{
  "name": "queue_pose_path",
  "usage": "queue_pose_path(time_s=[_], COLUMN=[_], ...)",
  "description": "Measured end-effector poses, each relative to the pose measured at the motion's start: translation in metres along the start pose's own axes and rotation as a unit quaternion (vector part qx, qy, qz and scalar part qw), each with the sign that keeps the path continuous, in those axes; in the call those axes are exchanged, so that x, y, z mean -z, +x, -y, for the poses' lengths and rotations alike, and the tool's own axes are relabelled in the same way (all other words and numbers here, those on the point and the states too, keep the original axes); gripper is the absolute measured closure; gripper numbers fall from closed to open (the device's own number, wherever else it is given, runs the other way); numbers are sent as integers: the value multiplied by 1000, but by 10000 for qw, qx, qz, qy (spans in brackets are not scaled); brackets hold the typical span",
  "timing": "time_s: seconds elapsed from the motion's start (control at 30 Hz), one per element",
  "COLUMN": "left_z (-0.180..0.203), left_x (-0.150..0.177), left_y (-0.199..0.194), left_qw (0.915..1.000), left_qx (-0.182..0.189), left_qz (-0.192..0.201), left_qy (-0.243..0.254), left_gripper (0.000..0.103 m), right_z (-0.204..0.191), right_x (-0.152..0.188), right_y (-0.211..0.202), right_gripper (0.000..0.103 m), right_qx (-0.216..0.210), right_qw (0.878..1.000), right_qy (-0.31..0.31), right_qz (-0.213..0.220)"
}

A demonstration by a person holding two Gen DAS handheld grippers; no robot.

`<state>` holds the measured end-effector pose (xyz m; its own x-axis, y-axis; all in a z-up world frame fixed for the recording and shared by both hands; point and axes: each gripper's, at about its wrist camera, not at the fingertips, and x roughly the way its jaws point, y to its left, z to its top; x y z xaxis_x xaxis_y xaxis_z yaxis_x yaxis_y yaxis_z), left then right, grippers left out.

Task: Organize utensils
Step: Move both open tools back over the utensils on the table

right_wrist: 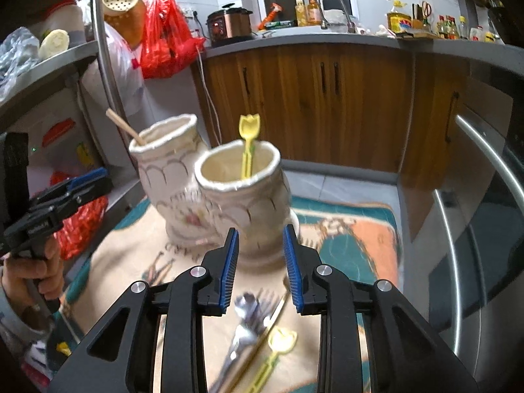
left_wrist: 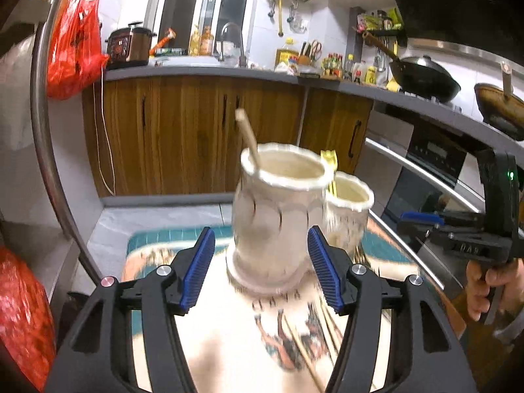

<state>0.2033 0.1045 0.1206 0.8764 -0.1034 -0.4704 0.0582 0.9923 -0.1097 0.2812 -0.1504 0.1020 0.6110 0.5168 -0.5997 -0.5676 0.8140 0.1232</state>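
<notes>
Utensils split between two ceramic holders and the patterned mat (right_wrist: 344, 245). Left holder (left_wrist: 278, 213) carries one wooden stick (left_wrist: 247, 134) leaning on its rim; right holder (right_wrist: 242, 203) carries one yellow tulip-topped pick (right_wrist: 249, 137). The two holders stand touching or nearly so. Loose on the mat, near the right gripper: metal forks and spoon (right_wrist: 245, 314), a chopstick (right_wrist: 271, 314), a second yellow pick (right_wrist: 278, 344).

Left gripper (left_wrist: 262, 268): jaws roughly half open, nothing held; left holder's base sits between the fingers in view, pads apart from it. Right gripper (right_wrist: 260, 265): jaws narrowly parted, empty, poised over the loose cutlery with the right holder behind.

Risks, as judged:
- Holders are tall on small bases; a finger clipping a wall or rim could tip one into the other.
- Cutlery lies overlapped; a narrow pinch may catch two pieces or slide off a smooth metal handle.
- Flat, thin pieces on soft mat: pads could snag cloth instead.
- Both views blurred, so fine alignment is uncertain.
</notes>
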Motion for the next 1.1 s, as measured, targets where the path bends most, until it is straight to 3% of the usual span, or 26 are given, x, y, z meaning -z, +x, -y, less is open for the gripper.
queue_pose_path(time_s=[0.57, 0.7, 1.1], left_z=[26, 29, 38], left_x=[78, 87, 99], left_y=[10, 16, 25], left_qw=[9919, 9895, 9843], left_qx=[139, 88, 7], left_qz=[-1264, -1439, -1709], left_qy=[50, 99, 434], left_gripper=[44, 44, 52], right_z=[15, 11, -1], right_x=[71, 82, 98], right_y=[-8, -10, -1], right_gripper=[72, 67, 68], right_qx=[100, 20, -109], right_qw=[9961, 9946, 9892], right_qy=[27, 16, -223], right_qz=[-882, -1042, -1441])
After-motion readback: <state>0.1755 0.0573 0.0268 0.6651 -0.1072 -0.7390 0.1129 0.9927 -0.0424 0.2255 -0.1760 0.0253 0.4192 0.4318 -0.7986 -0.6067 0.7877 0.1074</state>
